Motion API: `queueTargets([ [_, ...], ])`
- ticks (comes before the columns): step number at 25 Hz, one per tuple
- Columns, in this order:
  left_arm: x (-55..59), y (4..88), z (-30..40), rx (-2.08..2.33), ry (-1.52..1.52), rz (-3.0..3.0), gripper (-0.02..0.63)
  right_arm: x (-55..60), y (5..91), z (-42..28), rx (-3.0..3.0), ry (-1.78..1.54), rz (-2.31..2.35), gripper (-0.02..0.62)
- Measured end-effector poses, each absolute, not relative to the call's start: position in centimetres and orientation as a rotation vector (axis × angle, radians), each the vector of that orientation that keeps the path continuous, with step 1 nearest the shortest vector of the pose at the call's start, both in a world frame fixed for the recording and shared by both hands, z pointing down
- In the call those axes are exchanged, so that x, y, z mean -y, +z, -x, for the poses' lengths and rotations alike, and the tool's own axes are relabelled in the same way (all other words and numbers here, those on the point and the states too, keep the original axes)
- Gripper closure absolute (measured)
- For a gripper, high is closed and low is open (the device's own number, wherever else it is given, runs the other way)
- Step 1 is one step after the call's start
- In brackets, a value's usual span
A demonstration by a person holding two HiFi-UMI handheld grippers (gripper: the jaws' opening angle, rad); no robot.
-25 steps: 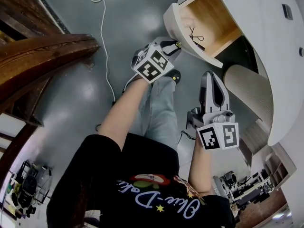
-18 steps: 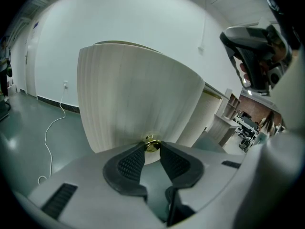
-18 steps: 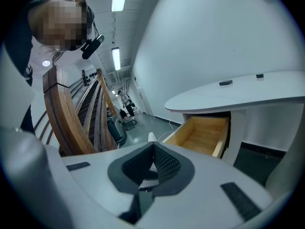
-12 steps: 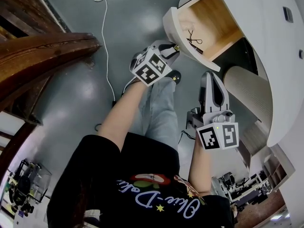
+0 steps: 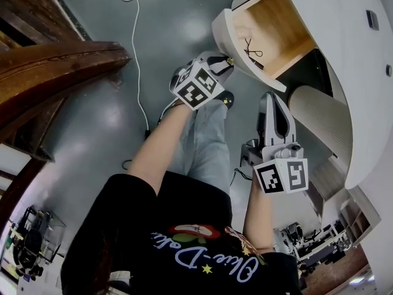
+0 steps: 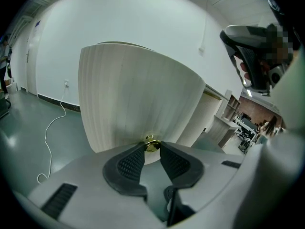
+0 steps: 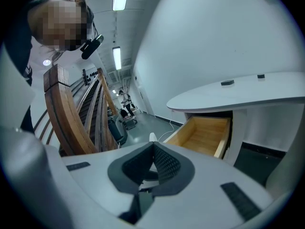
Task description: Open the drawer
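The drawer (image 5: 276,26) stands pulled out from the white desk, its wooden inside showing. Its curved, ribbed white front (image 6: 138,99) fills the left gripper view. A small gold knob (image 6: 152,143) sits low on that front. My left gripper (image 6: 152,149) has its jaw tips closed on the knob; in the head view the left gripper (image 5: 224,63) meets the drawer front. My right gripper (image 5: 274,103) hangs lower right of the drawer, away from it, shut and empty. In the right gripper view the open drawer (image 7: 202,135) lies ahead of the right gripper (image 7: 153,149).
A small black wiry item (image 5: 253,47) lies inside the drawer. A curved wooden stair rail (image 5: 55,72) runs at the left. A white cable (image 5: 136,54) trails across the grey floor. A ribbed desk panel (image 5: 325,121) curves at the right.
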State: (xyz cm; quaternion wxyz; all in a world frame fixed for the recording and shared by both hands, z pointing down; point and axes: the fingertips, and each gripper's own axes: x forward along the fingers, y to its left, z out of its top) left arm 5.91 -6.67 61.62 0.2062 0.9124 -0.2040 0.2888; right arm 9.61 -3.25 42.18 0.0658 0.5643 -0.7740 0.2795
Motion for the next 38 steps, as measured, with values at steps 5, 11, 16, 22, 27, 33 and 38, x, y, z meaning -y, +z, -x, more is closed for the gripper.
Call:
queueTargets([
  [5,6.6,61.5,-5.8,0.549,0.810,-2.547,0.506,3.2,42.2,-9.5,2.329,0.847,-1.710,0.595],
  [11,6.4,61.1,-5.2,0.535,0.793,-2.575,0.503,3.2,42.2,-9.5,2.309,0.839,-1.725,0.595],
  [16,6.2,59.6,-3.7,0.568,0.744,-2.587,0.506,3.2,41.6,-9.9,2.284,0.818,-1.744,0.595],
  [22,5.9,54.4,-2.5,0.607,0.652,-2.656,0.586,3.5,39.6,-10.7,2.296,0.782,-1.769,0.595],
  [27,6.2,49.7,-2.2,0.603,0.619,-2.710,0.601,4.1,37.3,-11.1,2.331,0.728,-1.785,0.595],
  [33,4.9,44.3,-2.8,0.610,0.574,-2.652,0.603,2.8,34.7,-12.5,2.350,0.721,-1.757,0.595],
  [38,4.6,38.4,-3.5,0.610,0.491,-2.737,0.601,2.0,32.2,-13.2,2.402,0.678,-1.763,0.595],
])
